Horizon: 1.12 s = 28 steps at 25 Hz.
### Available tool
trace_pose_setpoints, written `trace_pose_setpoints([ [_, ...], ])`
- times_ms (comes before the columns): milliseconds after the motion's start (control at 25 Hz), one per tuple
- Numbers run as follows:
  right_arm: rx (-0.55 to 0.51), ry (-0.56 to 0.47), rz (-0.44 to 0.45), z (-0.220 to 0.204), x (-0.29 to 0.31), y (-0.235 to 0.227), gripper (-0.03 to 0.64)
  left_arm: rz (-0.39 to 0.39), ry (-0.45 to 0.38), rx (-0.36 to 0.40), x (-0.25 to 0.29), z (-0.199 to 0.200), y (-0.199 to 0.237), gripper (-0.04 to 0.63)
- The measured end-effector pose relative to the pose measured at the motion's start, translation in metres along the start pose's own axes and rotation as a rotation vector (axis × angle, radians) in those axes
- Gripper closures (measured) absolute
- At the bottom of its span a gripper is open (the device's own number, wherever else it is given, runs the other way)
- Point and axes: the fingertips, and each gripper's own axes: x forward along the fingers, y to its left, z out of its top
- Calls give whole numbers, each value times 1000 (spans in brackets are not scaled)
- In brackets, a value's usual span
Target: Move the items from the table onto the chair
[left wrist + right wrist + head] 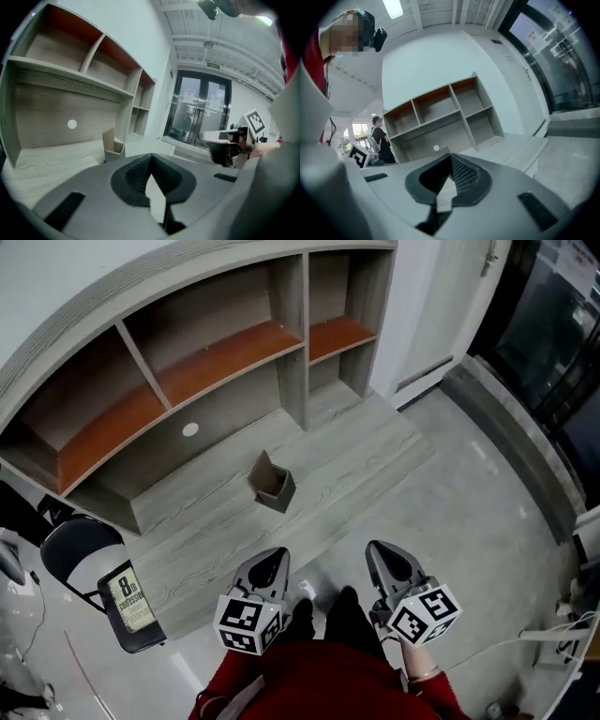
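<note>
Hovering near body at 6 o'clock: left gripper [272, 559] and right gripper [384, 557], grey moulded shells, ribbed black pads, jaws pressed together, nothing between. Glossy pale floor [469, 540] underfoot, open room toward 3 o'clock. Black chair [80, 554] at 8 o'clock, printed book [129, 600] on seat. Wood-grain table [356, 456] ahead, straight front edge. Small open-topped cardboard box [271, 482] upright on it at 12 o'clock, back from edge. Shelf unit [225, 352] behind, orange-lined compartments. Glass doors [553, 343] at 2 o'clock.

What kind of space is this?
Likely an office or commercial unit, sparsely furnished: empty built-in shelving over a long wood-grain table, and glass double doors at the far end.
</note>
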Motion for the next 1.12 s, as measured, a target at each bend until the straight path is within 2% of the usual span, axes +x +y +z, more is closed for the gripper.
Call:
trace_pose_setpoints([
  [120,0,43,113,13,34,-16,601,51,-22,-64,14,1,4,588],
  [400,-52,162,371,49,92,-56,601,316,-44,-169,53,9,5,586],
  [560,-39,230,485,46,107,-65,601,437,-39,-202,59,5,-2,586],
  [720,-34,281,560,37,120,-63,601,516,6,-196,57,-7,-5,586],
  [960,-77,306,590,36,140,-49,601,550,54,-215,60,-19,12,584],
  [1040,-92,307,600,39,142,-43,601,541,78,-212,67,-21,24,525],
  [1120,-108,315,601,40,144,-43,601,540,98,-198,77,-23,46,402],
])
